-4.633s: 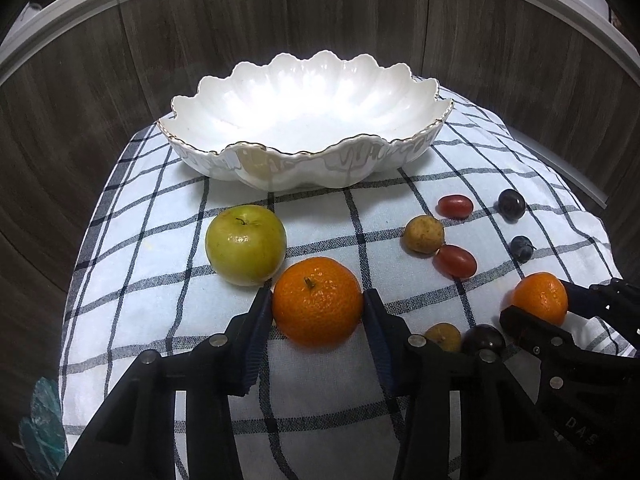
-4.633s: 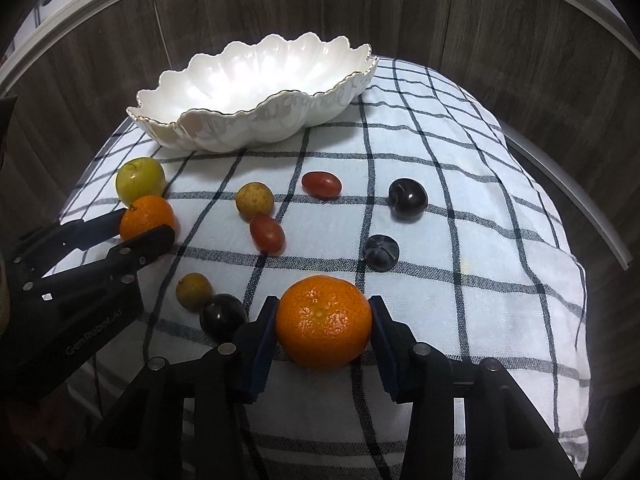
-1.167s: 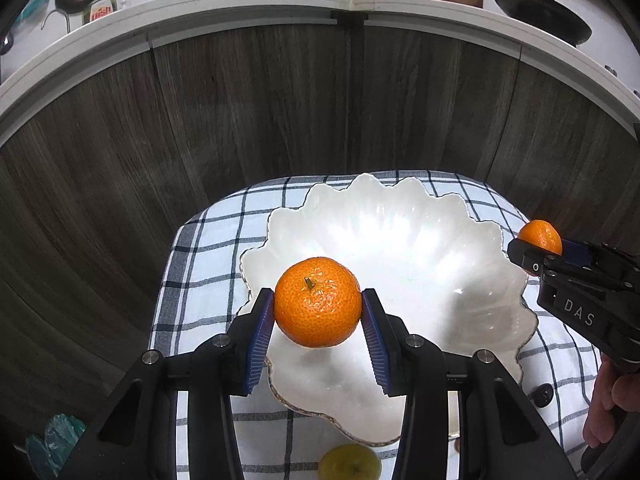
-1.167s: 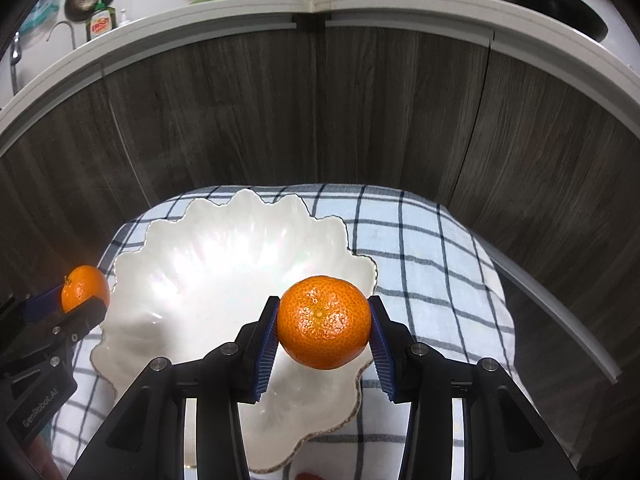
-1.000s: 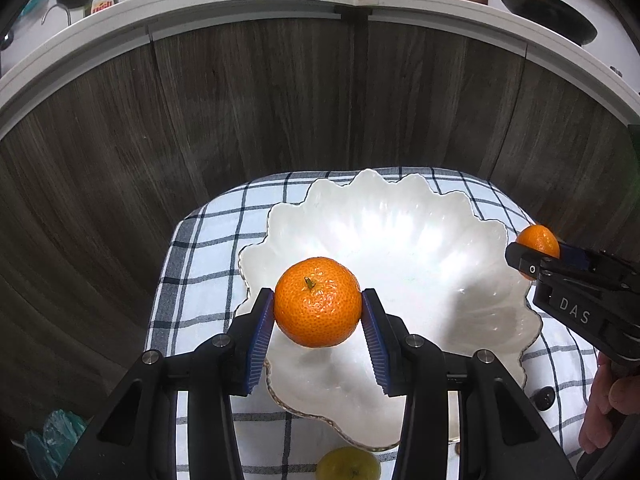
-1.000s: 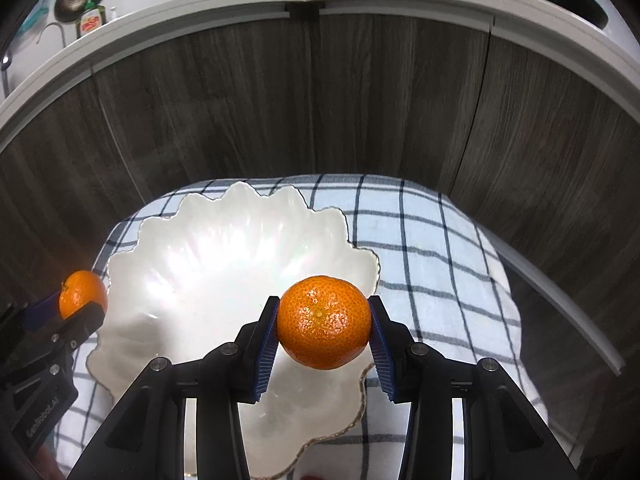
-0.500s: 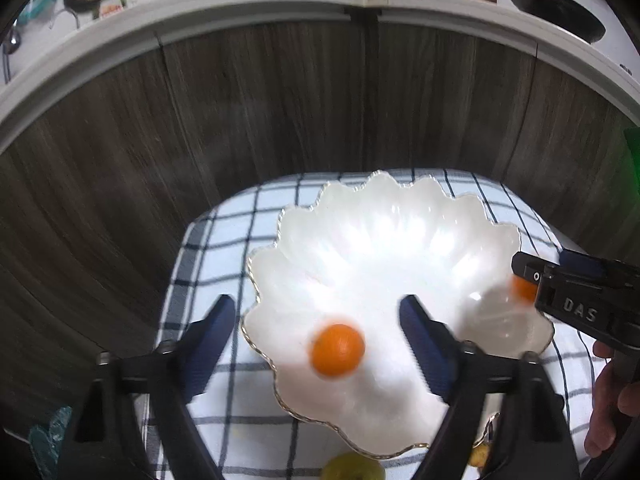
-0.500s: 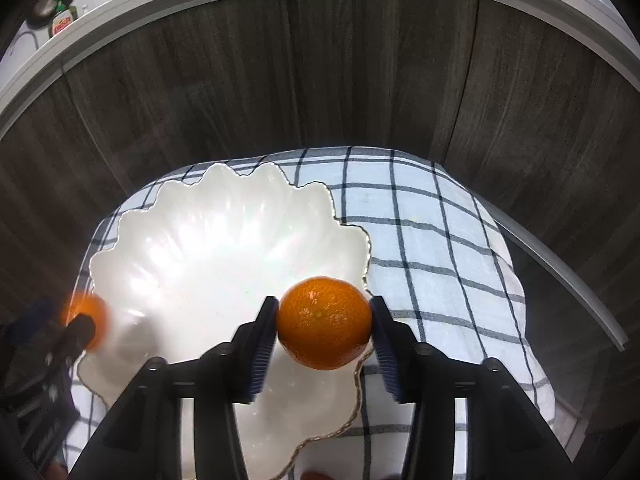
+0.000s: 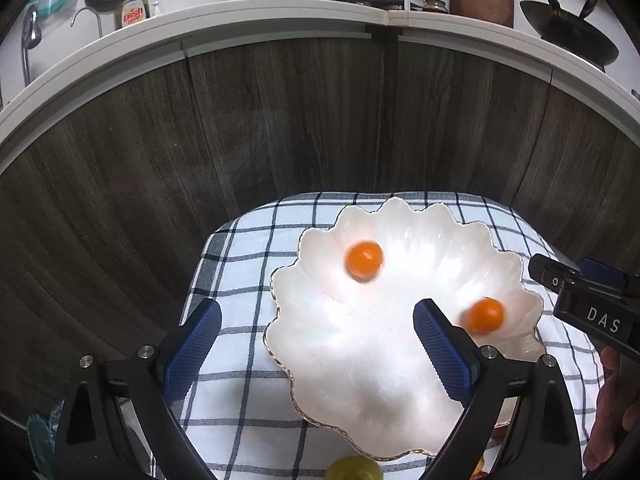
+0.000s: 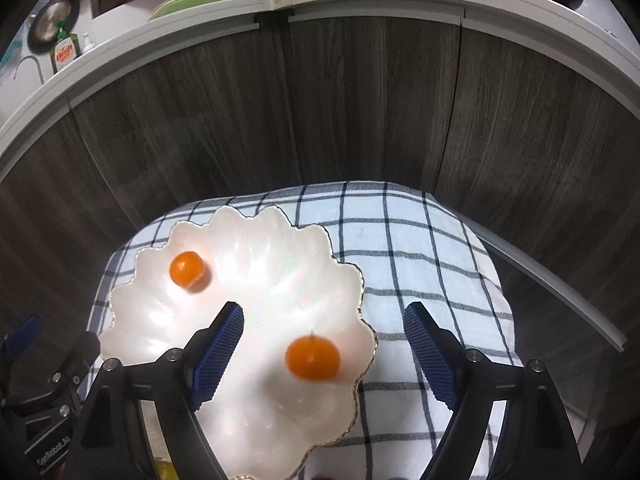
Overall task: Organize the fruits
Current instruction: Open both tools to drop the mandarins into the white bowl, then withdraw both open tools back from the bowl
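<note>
Both tangerines have left the jaws and dropped into the white bowl (image 9: 400, 360), where a second ago each was clamped above it. The left gripper (image 9: 318, 340) has just been opening and now stands spread wide with nothing between its blue pads; the right gripper (image 10: 324, 350) has likewise just been opening, wide apart and empty, though the fruit it let go shows between its fingers further down in the bowl.

The left tangerine (image 9: 363, 261) lies toward the far left of the bowl's floor, slightly blurred, so it is probably rolling. The right tangerine (image 10: 313, 358) sits close to the scalloped gold-edged rim on the near right side, also smeared with motion. Releasing from above the dish makes sense: the curved walls should catch the fruit and bring it toward the middle.

The bowl rests on a checked cloth (image 10: 420, 240) spread over the desk. At the bottom edge of the left view a green-yellow apple (image 9: 354, 468) waits on the cloth, outside the bowl, so sorting is judged far from finished.

Readable writing: "DAS" on the right gripper's body in the left view, "GenRobot.AI" on the left gripper's body in the right view, and a dish-soap bottle (image 9: 134, 14) on the counter behind, its label too small to read surely.
</note>
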Available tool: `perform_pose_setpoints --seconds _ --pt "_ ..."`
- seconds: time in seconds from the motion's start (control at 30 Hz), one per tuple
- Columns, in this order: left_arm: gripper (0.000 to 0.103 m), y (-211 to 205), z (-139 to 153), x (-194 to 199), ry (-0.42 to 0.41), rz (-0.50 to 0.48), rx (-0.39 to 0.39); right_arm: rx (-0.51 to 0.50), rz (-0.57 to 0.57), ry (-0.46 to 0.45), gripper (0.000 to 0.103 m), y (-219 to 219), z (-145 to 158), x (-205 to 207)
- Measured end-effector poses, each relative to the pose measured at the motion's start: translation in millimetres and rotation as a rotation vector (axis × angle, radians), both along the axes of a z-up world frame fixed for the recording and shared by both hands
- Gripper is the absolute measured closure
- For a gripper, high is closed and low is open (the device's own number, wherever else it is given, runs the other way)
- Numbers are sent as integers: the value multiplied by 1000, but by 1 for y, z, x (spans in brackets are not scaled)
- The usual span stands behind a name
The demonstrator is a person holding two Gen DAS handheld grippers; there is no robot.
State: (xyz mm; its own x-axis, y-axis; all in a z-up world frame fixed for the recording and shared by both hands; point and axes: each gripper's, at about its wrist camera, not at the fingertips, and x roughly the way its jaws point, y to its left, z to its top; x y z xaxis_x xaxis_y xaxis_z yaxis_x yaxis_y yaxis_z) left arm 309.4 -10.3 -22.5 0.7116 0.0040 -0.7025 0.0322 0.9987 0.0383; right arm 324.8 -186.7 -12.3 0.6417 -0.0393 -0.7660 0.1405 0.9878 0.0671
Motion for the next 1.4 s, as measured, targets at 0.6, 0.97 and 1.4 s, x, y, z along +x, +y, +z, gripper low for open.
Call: perform_pose_setpoints --seconds 0.6,0.97,1.4 --pt "5 -10 15 -34 -33 -19 -10 -15 -4 -60 20 -9 19 -37" --pt "5 -17 22 -59 -43 -21 -26 -24 -12 -89 20 -19 26 -62" --pt "5 -36 17 -89 -32 -46 -31 -33 2 -107 20 -34 25 -93"
